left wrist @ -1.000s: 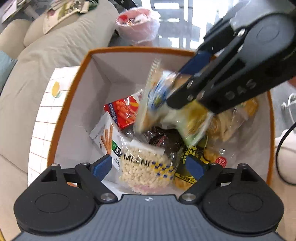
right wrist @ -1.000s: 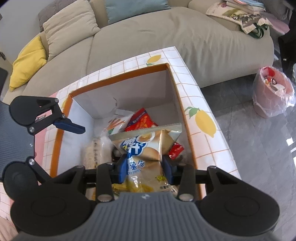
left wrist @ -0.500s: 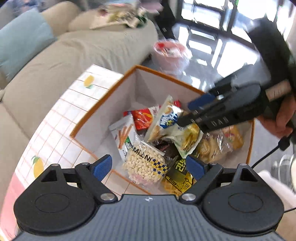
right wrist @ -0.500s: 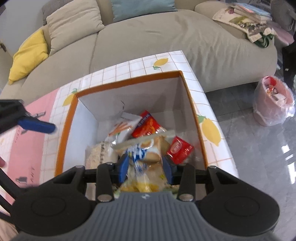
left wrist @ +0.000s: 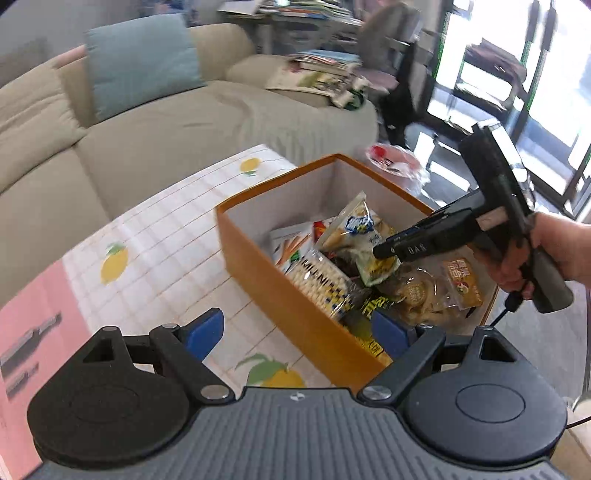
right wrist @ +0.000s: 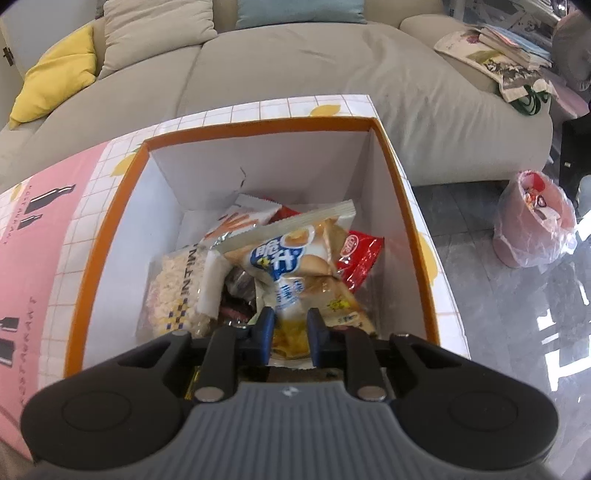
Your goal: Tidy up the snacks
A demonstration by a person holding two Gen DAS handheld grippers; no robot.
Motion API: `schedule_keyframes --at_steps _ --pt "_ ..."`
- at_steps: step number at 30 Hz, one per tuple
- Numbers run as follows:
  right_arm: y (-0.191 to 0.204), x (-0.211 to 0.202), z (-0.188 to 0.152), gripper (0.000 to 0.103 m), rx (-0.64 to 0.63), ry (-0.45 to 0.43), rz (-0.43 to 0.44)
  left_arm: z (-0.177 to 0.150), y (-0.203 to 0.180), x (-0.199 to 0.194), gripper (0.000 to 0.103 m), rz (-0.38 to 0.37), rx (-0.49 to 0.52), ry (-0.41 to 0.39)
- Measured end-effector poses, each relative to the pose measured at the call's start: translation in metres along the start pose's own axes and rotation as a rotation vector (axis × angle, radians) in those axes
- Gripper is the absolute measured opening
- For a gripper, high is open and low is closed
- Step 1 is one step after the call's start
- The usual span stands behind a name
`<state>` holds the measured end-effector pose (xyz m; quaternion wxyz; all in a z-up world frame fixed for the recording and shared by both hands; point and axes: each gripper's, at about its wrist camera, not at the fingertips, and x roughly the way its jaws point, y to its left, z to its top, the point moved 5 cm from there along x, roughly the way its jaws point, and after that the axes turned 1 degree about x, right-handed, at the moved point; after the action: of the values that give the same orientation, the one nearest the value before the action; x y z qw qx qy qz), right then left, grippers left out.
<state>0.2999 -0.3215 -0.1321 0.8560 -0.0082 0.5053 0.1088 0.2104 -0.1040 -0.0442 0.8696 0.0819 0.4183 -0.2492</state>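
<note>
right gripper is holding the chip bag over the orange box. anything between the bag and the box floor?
Yes. The chip bag, pinched at its lower end by the right gripper, sits on other packets already in the orange box: a puffed-snack bag, a red packet and a dark wrapper beneath it.

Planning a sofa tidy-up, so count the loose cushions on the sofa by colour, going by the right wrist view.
Yellow cushion: 1
Beige cushion: 1
Blue cushion: 1
Total: 3
</note>
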Motion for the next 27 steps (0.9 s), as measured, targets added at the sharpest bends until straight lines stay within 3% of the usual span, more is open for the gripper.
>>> schedule_keyframes --at_steps 9,13,16,24,27 --pt "-0.006 0.011 0.004 0.023 0.077 0.019 -0.009 -0.028 0.012 -0.017 0.103 0.028 -0.157 -0.011" --pt "0.0 -0.008 0.002 0.046 0.076 0.003 -0.009 -0.033 0.012 -0.032 0.103 0.048 -0.167 -0.032" --pt "0.006 -0.031 0.001 0.056 0.087 -0.021 -0.004 -0.034 0.011 -0.048 0.103 0.082 -0.17 -0.055" --pt "0.037 -0.112 -0.01 0.061 0.15 -0.196 0.045 -0.035 0.008 -0.106 0.103 0.153 -0.193 -0.15" --pt "0.056 -0.147 -0.015 0.074 0.162 -0.27 0.092 -0.038 0.006 -0.133 0.103 0.195 -0.195 -0.197"
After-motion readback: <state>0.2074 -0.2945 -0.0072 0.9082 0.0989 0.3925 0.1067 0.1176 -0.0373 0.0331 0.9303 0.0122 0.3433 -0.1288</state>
